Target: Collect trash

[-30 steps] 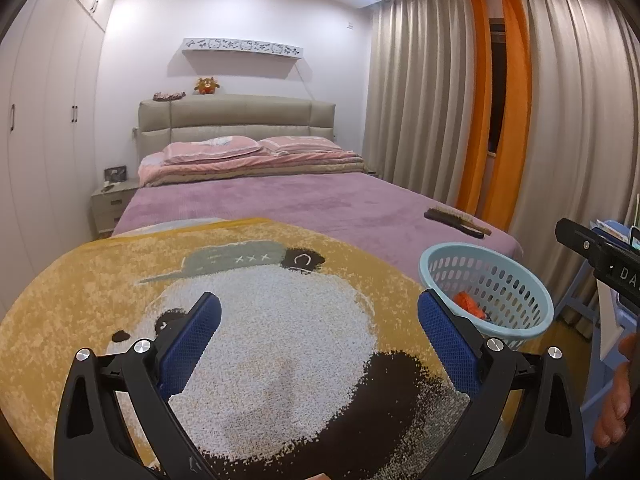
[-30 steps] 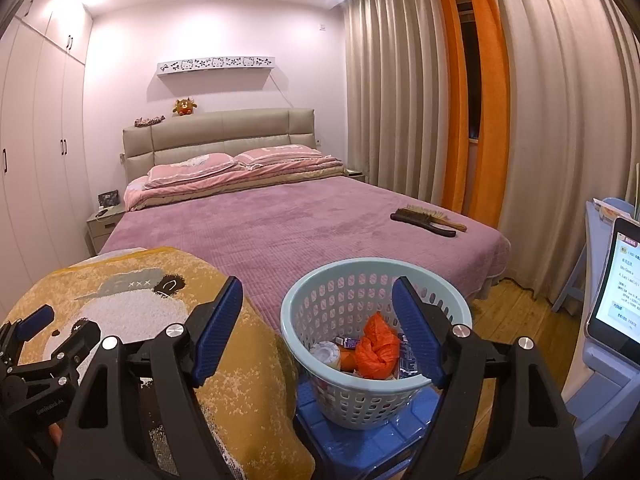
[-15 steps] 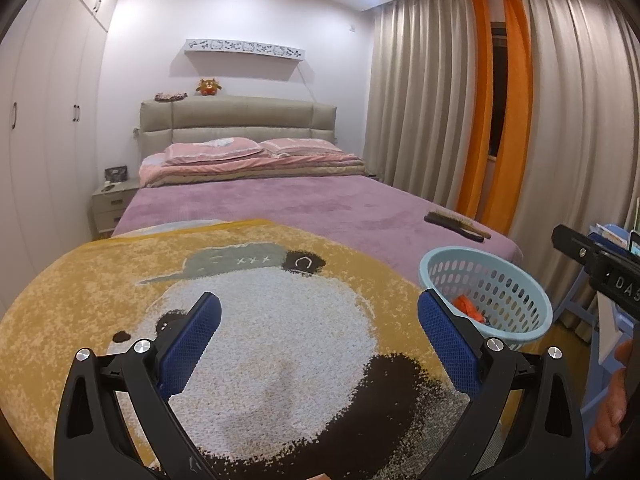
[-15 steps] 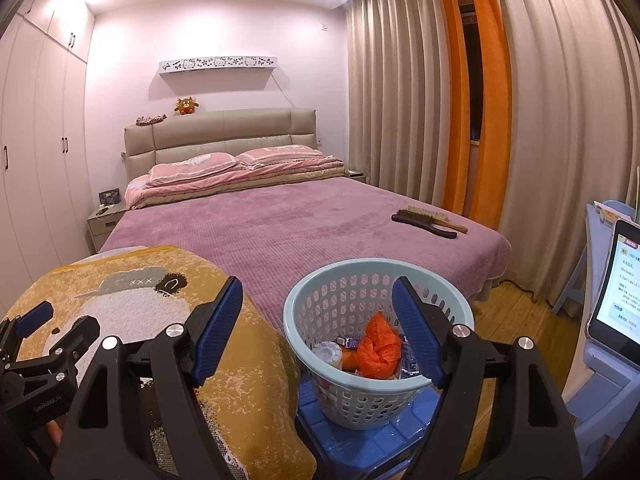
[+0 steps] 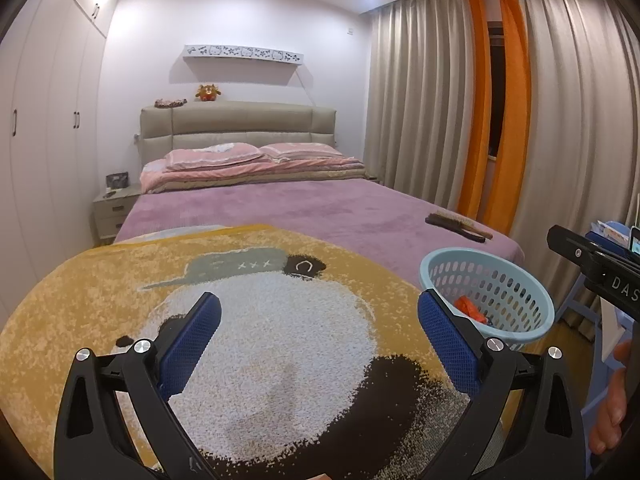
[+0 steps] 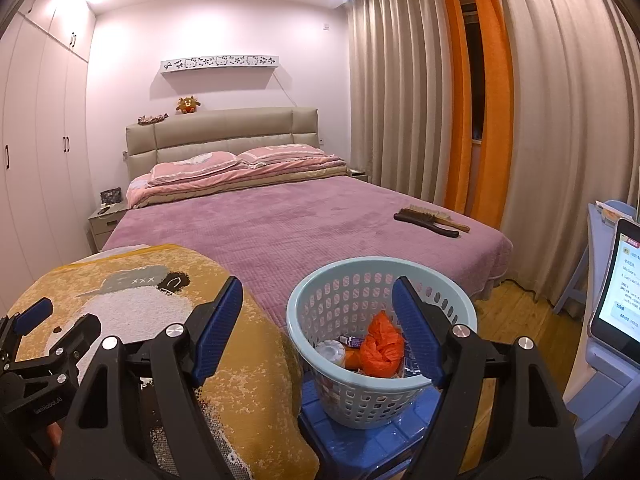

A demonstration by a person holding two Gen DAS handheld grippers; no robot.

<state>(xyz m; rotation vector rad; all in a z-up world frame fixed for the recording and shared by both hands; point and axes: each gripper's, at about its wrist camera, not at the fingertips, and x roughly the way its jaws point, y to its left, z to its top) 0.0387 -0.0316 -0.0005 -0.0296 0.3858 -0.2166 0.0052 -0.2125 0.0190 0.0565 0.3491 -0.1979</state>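
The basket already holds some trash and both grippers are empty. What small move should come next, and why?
Probably hold both grippers back from the light blue basket and scan for leftovers. The left gripper and right gripper are open and empty, the orange bag lies inside the basket, and no loose trash shows on the yellow blanket.

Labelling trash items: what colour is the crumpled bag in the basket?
Orange. The crumpled bag in the light blue basket shows best in the right wrist view.

Basket [image 5: 516, 280] slightly lower, left view.
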